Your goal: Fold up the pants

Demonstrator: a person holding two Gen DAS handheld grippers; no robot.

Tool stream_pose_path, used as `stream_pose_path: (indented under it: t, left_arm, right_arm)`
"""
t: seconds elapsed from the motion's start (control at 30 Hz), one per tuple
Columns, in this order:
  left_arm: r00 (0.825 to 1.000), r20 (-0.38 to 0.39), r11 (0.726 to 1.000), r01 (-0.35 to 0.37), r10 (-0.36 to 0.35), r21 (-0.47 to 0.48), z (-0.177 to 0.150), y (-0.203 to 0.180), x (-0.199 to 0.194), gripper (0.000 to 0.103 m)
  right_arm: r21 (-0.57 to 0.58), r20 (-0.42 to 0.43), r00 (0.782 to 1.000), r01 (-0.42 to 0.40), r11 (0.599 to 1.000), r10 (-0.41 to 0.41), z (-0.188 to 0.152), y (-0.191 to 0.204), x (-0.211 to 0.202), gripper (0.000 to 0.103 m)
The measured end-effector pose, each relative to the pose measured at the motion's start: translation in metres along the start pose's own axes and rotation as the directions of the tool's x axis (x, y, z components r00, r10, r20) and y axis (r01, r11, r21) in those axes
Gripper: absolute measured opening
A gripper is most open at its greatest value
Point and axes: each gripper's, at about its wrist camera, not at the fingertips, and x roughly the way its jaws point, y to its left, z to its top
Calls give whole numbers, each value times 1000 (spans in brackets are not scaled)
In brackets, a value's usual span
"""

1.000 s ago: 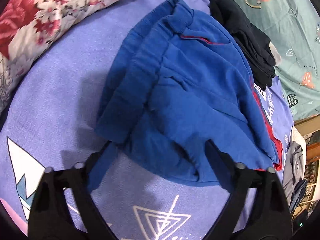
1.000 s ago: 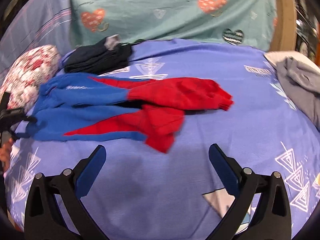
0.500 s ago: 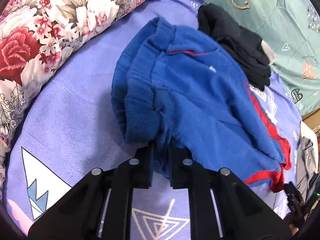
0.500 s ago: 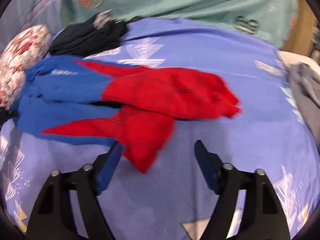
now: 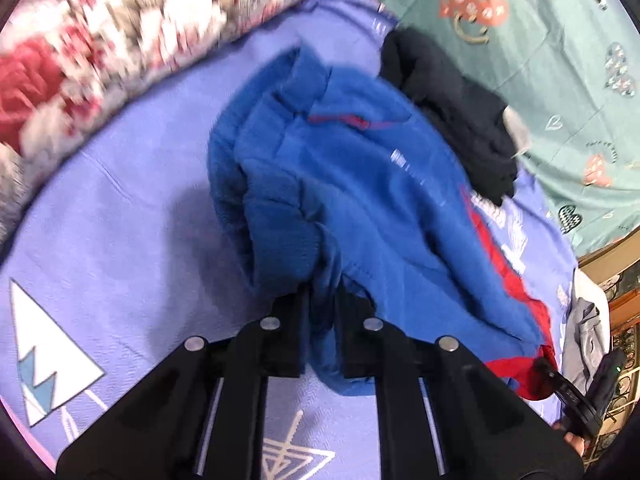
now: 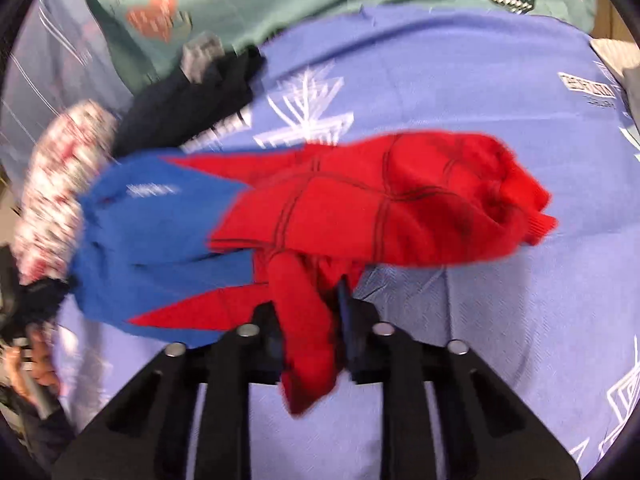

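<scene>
Pants [image 5: 360, 184] lie on the bed [image 5: 120, 240], and both ends are now caught: your left gripper [image 5: 322, 300], wide 1 second ago, pinches the blue waist while your right gripper [image 6: 310, 320] is closing on the red cuff, ready to fold.

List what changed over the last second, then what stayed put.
The left gripper shut on the pants' blue waistband end. The right gripper moved up to the near red leg cuff, and its jaws are closing on it. The dark clothes and floral pillow stayed put.
</scene>
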Motion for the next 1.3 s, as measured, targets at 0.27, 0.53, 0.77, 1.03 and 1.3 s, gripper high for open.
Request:
stream_pose_path:
  t: [0.27, 0.53, 0.77, 1.03, 1.3]
  left_arm:
    - [983, 169, 997, 74, -68, -31, 0, 19, -101, 9]
    - [993, 68, 995, -101, 100, 15, -49, 63, -95, 15]
    - [968, 93, 973, -229, 231, -37, -66, 83, -93, 57]
    - [978, 163, 970, -161, 132, 183, -85, 19, -101, 84]
    - [996, 42, 939, -90, 81, 331, -114, -38, -60, 86]
  right_arm:
    - [39, 129, 986, -107, 993, 101, -41, -17, -97, 10]
    - [-27, -139, 987, -88, 996, 84, -125, -14, -71, 67]
    - [73, 9, 997, -73, 995, 73, -109, -35, -99, 74]
    - [181, -70, 995, -62, 982, 75, -80, -47, -40, 74]
    - [47, -135, 987, -81, 996, 87, -84, -7, -13, 26]
